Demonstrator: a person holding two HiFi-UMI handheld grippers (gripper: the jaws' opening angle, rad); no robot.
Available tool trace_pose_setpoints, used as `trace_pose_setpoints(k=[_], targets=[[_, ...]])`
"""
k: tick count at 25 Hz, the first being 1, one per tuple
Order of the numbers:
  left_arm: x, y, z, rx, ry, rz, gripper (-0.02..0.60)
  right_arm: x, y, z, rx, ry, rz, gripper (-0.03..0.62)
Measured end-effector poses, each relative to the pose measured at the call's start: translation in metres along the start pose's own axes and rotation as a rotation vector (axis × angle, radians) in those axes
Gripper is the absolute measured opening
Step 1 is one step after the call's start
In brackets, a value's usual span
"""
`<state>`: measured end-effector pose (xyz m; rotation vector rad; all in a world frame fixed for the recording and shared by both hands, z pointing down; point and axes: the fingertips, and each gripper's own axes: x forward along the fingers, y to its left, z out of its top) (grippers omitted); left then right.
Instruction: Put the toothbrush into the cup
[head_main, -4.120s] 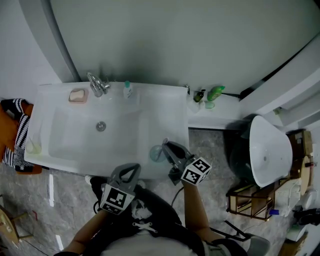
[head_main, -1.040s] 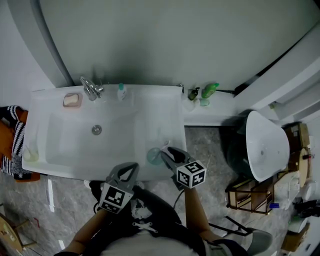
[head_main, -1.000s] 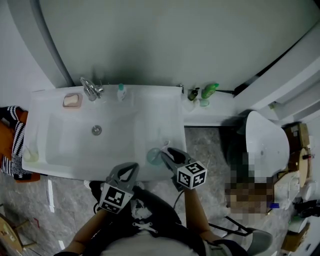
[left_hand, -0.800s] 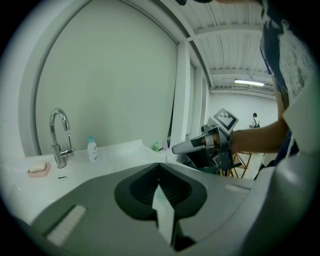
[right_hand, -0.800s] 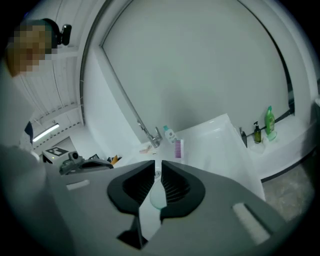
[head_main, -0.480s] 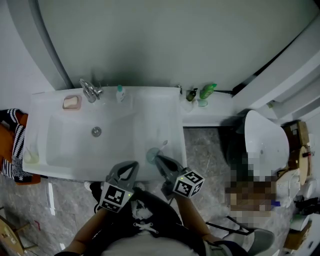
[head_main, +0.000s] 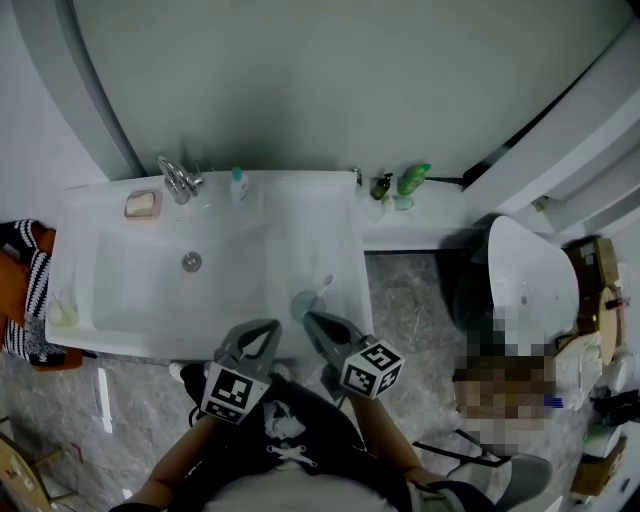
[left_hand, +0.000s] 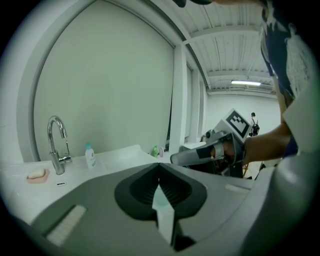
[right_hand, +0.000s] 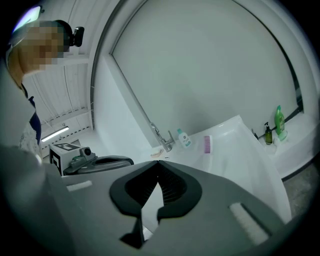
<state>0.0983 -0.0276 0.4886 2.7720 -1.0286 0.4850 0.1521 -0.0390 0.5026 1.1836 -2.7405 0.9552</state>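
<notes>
At the sink's (head_main: 140, 285) front right corner: cup (head_main: 302, 305), with the toothbrush (head_main: 324, 287) standing in it, head up. Just beside the cup: right gripper (head_main: 310, 320), jaws together, nothing held. Left of that, apart from the cup: left gripper (head_main: 262, 330), jaws together, nothing held.

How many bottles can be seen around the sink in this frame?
3. A small white bottle stands beside the faucet; a dark pump bottle and a green bottle stand on the ledge right of the sink. Others may be hidden.
</notes>
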Motion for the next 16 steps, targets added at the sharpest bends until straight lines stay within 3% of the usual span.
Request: trace_pose_setpoints(k=[16], targets=[[-0.0067, -0.0092, -0.0037, 0.0, 0.01, 0.001, 0.0, -0.0055, 0.0063, -0.0051, -0.037, 0.02, 0.012, 0.0]])
